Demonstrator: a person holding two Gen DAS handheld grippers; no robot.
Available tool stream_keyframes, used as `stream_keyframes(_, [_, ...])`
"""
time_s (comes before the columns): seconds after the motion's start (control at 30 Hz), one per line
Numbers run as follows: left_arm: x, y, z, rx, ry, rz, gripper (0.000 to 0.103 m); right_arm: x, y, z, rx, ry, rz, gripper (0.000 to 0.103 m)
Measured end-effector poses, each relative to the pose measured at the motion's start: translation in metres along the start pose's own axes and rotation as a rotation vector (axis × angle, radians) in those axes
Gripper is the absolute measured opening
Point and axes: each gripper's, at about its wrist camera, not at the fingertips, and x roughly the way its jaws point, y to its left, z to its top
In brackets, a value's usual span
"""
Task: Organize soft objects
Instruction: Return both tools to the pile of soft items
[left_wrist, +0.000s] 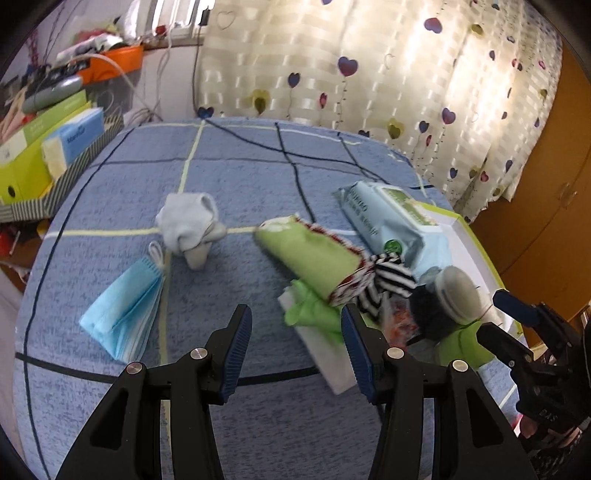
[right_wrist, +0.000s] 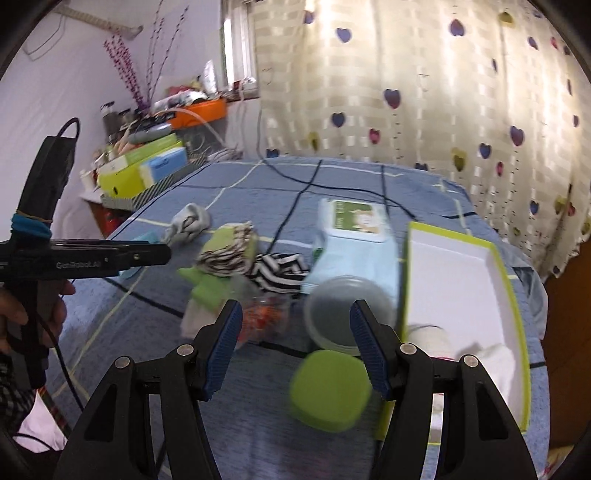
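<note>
Soft things lie on a blue checked cloth (left_wrist: 229, 177): a white sock bundle (left_wrist: 190, 227), a blue face mask (left_wrist: 123, 315), a rolled green towel (left_wrist: 314, 256), a black-and-white striped cloth (left_wrist: 388, 282) and a wet-wipes pack (left_wrist: 391, 221). My left gripper (left_wrist: 295, 350) is open and empty above the cloth, just before the towel. My right gripper (right_wrist: 295, 350) is open and empty over a green sponge (right_wrist: 328, 391) and a grey round lid (right_wrist: 343, 314). A green-rimmed white tray (right_wrist: 458, 280) lies to the right.
Green and blue boxes (left_wrist: 40, 155) are stacked left of the cloth. A heart-patterned curtain (left_wrist: 369, 74) hangs behind. A wooden cabinet (left_wrist: 546, 206) stands at the right. A white folded cloth (right_wrist: 495, 362) lies in the tray's near corner.
</note>
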Motion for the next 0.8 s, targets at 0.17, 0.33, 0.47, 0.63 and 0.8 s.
stream_keyframes(0.17, [0.011,0.007,-0.006,-0.01,0.028,-0.015,0.049,0.014,0.021,0.002,-0.051,0.042,0.017,0.061])
stream_keyframes(0.33, [0.015,0.013,-0.01,-0.008,0.039,-0.021,0.049,0.03,0.039,0.003,-0.092,0.076,0.031,0.061])
stream_keyframes(0.47, [0.016,0.019,-0.011,-0.017,0.04,-0.027,0.049,0.044,0.048,0.002,-0.136,0.122,0.008,0.061])
stream_keyframes(0.63, [0.017,0.022,-0.012,-0.024,0.042,-0.031,0.049,0.06,0.054,0.0,-0.183,0.176,-0.044,0.061])
stream_keyframes(0.8, [0.019,0.025,-0.012,-0.029,0.05,-0.036,0.049,0.073,0.062,-0.004,-0.253,0.205,-0.119,0.061])
